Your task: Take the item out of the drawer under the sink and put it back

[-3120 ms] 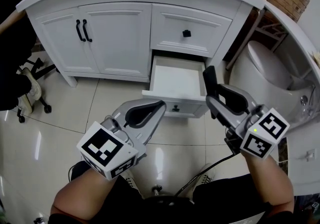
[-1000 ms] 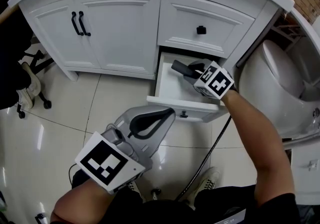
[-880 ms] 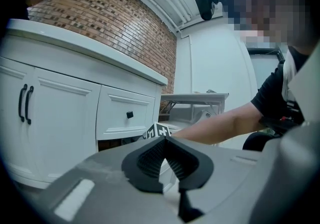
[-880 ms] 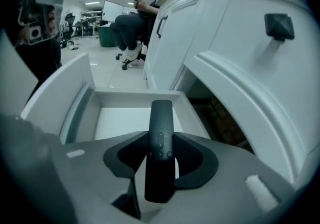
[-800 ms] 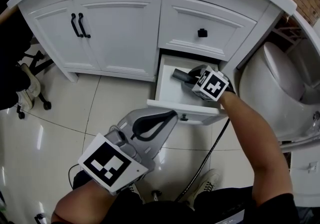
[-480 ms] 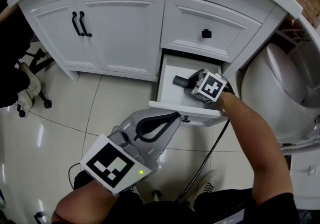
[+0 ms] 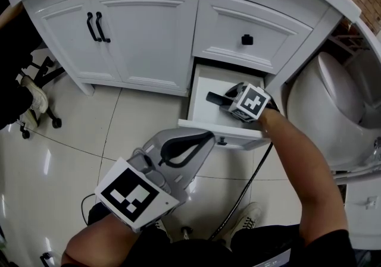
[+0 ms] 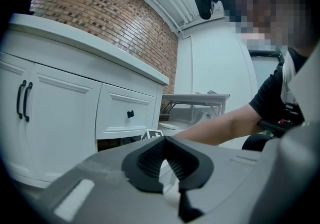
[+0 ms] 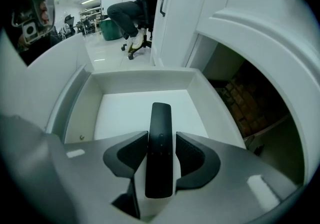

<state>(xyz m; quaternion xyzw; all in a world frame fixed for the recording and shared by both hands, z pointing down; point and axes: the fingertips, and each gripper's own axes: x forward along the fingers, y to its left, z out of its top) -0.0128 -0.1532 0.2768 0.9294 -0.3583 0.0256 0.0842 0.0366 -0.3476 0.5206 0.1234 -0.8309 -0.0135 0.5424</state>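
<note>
The lower drawer (image 7: 205, 124) under the sink stands pulled out, white inside (image 9: 145, 81). My right gripper (image 7: 224, 100) reaches down into it, shut on a slim black remote-like item (image 7: 213, 98). In the right gripper view the item (image 9: 161, 118) stands lengthwise between the two pads of that gripper (image 9: 161, 142) and points over the drawer's bare floor. Whether it touches the floor I cannot tell. My left gripper (image 7: 208, 136) hangs in front of the drawer above the floor tiles, shut and empty, and in its own view its (image 8: 165, 141) pad tips meet.
The white vanity (image 7: 143, 34) has double doors at the left and a shut upper drawer with a black knob (image 7: 246, 39). A white toilet (image 7: 333, 111) stands close at the right. A chair base (image 7: 36, 105) is at the far left. A black cable (image 7: 250, 182) trails under my right arm.
The right gripper carried the black item from in front of the drawer into it, then sank slightly lower over the last second. The left gripper stayed about where it was.
</note>
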